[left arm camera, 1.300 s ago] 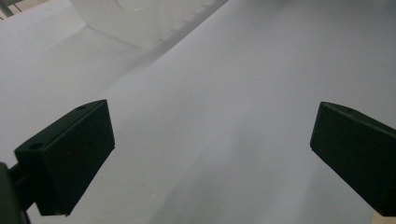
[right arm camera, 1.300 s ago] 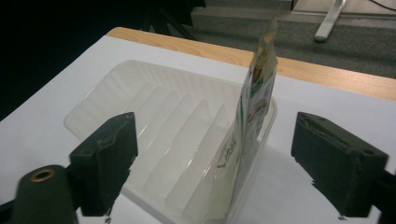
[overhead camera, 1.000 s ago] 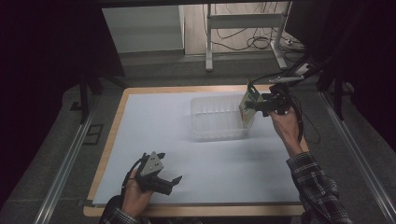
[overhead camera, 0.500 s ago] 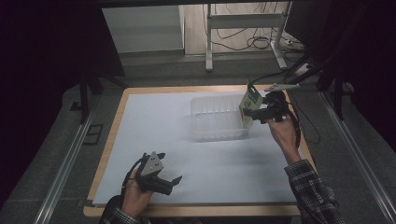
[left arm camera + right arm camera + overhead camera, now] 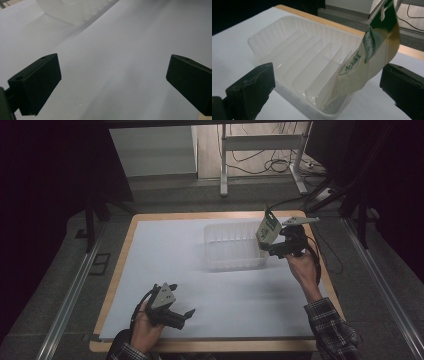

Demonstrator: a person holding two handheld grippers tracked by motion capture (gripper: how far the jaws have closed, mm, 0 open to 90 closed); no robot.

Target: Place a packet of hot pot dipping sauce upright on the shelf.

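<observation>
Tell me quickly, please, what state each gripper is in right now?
Left gripper: open, empty, above the white table sheet.
Right gripper: open; the green-and-cream packet stands in the clear plastic ridged tray.

Packet (image 5: 367, 62) print too blurred to read (its top corner is cropped).

Left gripper (image 5: 113, 82) seen from its own camera, with two black jaws rising from the bottom, one at the left edge and one at the right edge, standing wide apart with nothing between them. Below and beyond the jaws, a plain white sheet (image 5: 120, 57) covering the desk. At the far left, near the top edge, part of a clear plastic tray (image 5: 75, 10), resting on the sheet, well apart from the jaws. At the bottom right corner, a small bit of wooden desk (image 5: 203, 117) edge.
</observation>
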